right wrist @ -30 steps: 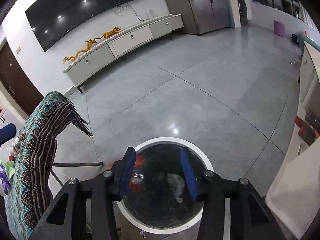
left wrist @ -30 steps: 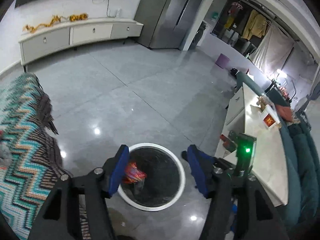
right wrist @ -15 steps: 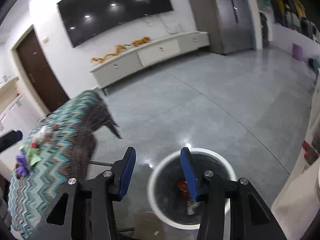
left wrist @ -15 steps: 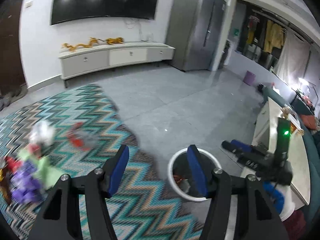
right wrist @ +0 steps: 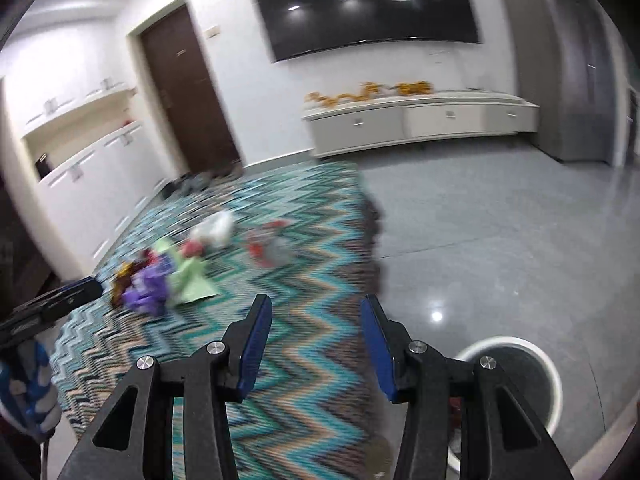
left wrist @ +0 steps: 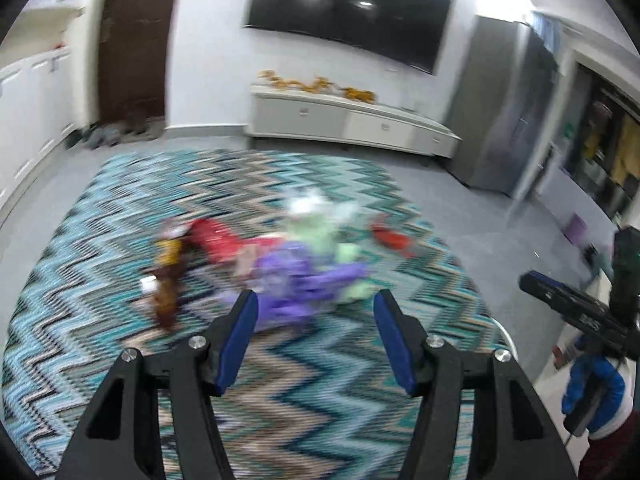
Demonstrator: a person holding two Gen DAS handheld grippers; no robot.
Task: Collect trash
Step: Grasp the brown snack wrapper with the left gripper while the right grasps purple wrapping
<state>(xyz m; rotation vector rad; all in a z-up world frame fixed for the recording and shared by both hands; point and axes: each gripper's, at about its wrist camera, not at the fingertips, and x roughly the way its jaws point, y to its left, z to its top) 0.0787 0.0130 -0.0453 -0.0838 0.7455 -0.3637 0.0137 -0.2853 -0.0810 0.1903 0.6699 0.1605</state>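
Note:
A blurred heap of trash lies on the zigzag cloth (left wrist: pixel 120 216): a purple wrapper (left wrist: pixel 292 280), a green one (left wrist: pixel 320 232), a red one (left wrist: pixel 216 240), a brown-yellow one (left wrist: pixel 166 280) and a separate red piece (left wrist: pixel 392 238). My left gripper (left wrist: pixel 314 320) is open and empty, just short of the purple wrapper. My right gripper (right wrist: pixel 316 328) is open and empty over the cloth (right wrist: pixel 304 280), with the trash heap (right wrist: pixel 148 284) to its far left. The white-rimmed bin (right wrist: pixel 520 360) stands on the floor at the lower right.
A white TV cabinet (right wrist: pixel 420 120) and wall TV (right wrist: pixel 360 0) stand at the back, a brown door (right wrist: pixel 184 92) to the left, a grey fridge (left wrist: pixel 504 112) at the right. The other gripper shows at the right edge of the left wrist view (left wrist: pixel 576 308).
Both grippers swung left, away from the bin and over the patterned cloth toward the trash heap. The right gripper dropped its wrapper into the bin a second ago. Both stay open.

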